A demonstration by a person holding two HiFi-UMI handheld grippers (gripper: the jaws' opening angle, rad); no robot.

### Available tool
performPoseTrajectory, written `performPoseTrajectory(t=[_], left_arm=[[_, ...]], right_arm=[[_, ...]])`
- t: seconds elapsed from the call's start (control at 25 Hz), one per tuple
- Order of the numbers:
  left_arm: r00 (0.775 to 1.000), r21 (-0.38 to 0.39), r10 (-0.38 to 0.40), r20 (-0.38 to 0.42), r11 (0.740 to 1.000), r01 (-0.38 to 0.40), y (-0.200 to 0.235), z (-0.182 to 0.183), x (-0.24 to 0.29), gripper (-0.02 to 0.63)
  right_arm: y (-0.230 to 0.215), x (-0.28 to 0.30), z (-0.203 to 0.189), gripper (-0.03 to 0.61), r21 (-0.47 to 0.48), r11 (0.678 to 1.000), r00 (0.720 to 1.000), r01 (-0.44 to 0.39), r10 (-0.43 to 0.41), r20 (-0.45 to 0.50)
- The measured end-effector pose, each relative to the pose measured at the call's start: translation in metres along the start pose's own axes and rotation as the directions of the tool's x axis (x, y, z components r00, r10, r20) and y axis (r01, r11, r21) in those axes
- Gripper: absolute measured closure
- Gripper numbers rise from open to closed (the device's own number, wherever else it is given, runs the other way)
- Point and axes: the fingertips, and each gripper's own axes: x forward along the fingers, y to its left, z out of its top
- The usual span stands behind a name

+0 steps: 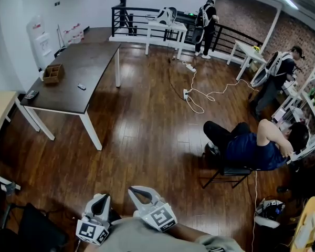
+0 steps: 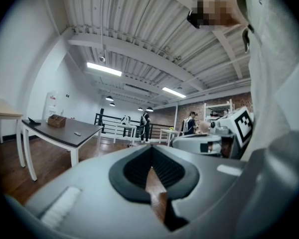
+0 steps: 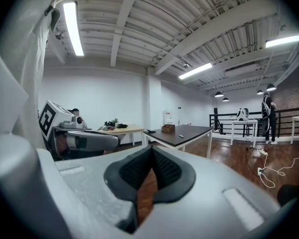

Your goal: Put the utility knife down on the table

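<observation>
Both grippers hang low against my body at the bottom of the head view, over the wooden floor. My left gripper (image 1: pixel 101 205) (image 2: pixel 150 152) is shut with nothing between its jaws. Just to its right, my right gripper (image 1: pixel 140 194) (image 3: pixel 152 152) is also shut and empty. Neither gripper holds a utility knife. The dark table (image 1: pixel 94 62) (image 2: pixel 65 132) (image 3: pixel 187 132) stands well ahead at the upper left. On it lie a wooden box (image 1: pixel 53 73) (image 2: pixel 56 121) (image 3: pixel 168 128) and a small light object (image 1: pixel 81 86) (image 3: pixel 181 135), too small to identify.
A person sits on a chair (image 1: pixel 252 150) at the right; two others (image 1: pixel 275 77) (image 1: pixel 205 20) stand farther off. A power strip and white cable (image 1: pixel 191 91) trail over the floor. A light wooden table (image 1: pixel 0 109) is at the left edge, a railing (image 1: pixel 147 28) behind.
</observation>
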Motion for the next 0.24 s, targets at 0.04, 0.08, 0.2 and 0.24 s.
performPoseTrajectory(t=[0.04,0.08,0.2,0.24], left_arm=[[1.000,0.000,0.001,0.000,1.000,-0.001,0.0004,0.0006,-0.0004,0.614],[1.000,0.000,0.002,-0.001,1.000,-0.002,0.0009,0.0010,-0.0010,0.614],[1.000,-0.004,0.007,-0.005,1.000,-0.008,0.0033,0.0004,-0.0017,0.614],[1.000,-0.006,0.009,-0.006,1.000,-0.009,0.0042,-0.0001,-0.0017,0.614]], right_arm=[[0.0003,0.0001,0.0008,0.580,0.001,1.000,1.000,0.001,-0.001,0.002],[0.0006,0.0003,0.0014,0.580,0.003,1.000,1.000,0.001,-0.001,0.003],[0.0002,0.0012,0.0014,0.580,0.010,1.000,1.000,0.004,-0.004,0.005],[-0.0003,0.0015,0.0010,0.580,0.012,1.000,1.000,0.006,-0.006,0.005]])
